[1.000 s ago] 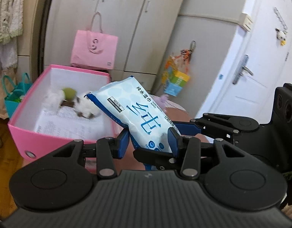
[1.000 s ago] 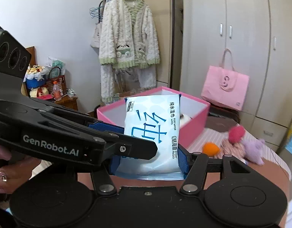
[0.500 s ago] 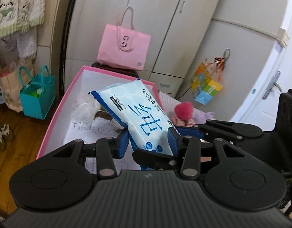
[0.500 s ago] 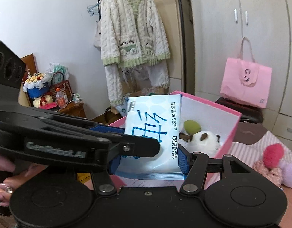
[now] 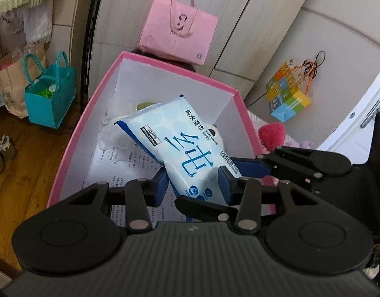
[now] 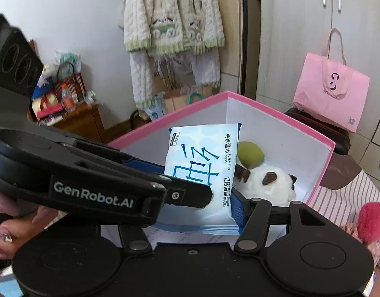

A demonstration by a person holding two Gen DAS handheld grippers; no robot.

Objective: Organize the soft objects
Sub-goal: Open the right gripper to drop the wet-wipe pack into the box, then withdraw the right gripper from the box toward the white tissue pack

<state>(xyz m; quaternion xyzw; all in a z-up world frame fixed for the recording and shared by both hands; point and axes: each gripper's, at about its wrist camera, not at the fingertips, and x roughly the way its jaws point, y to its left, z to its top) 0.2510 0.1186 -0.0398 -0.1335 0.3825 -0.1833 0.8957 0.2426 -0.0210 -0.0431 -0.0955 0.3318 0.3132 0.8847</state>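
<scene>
Both claws, left claw (image 5: 193,185) & right claw (image 6: 202,203), were part-closed, clamping the wet-wipes pack (image 5: 185,153) just above the pink box (image 5: 241,104), so placing was in hand; next move prob. called for lowering w/ both, then releasing.

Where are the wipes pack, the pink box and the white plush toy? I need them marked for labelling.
wipes pack (image 5: 190,153), left wrist view, on its printed front.
pink box (image 6: 284,138), right wrist view, on its white inner wall.
white plush toy (image 6: 269,185), right wrist view, on its furry body.

Wipes pack (image 5: 187,153): "PURE WATER WIPES". Left tool (image 6: 130,188): "GenRobot.AI".
</scene>
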